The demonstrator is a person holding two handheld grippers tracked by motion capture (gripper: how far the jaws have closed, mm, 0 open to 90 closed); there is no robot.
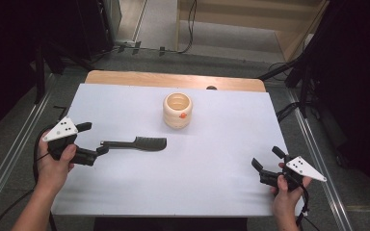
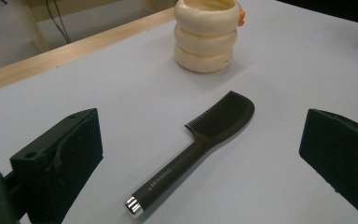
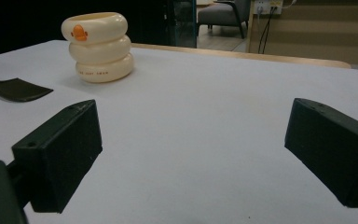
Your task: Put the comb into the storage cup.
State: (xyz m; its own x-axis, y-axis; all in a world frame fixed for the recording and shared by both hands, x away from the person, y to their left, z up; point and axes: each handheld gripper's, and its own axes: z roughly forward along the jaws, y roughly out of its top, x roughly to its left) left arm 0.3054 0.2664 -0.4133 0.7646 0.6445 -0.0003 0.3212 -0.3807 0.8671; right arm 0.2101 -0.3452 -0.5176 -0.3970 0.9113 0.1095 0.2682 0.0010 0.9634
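Observation:
A black comb (image 1: 139, 143) lies flat on the white table cover (image 1: 207, 159), its handle toward my left gripper (image 1: 94, 138). That gripper is open, its jaws standing either side of the handle's silver end without touching it. In the left gripper view the comb (image 2: 200, 144) lies between the wide-apart jaws of the left gripper (image 2: 203, 137). A cream ribbed cup (image 1: 178, 110) with an orange spot stands upright beyond the comb. My right gripper (image 1: 267, 158) is open near the front right, with nothing in it. The right gripper view has the cup (image 3: 100, 46) and the comb's tip (image 3: 16, 88) far off to the left.
A bare strip of wooden tabletop (image 1: 173, 79) runs along the far edge of the cover. Dark stands and cables (image 1: 289, 72) sit on the floor around the table. Metal rails (image 1: 9, 144) run along both sides.

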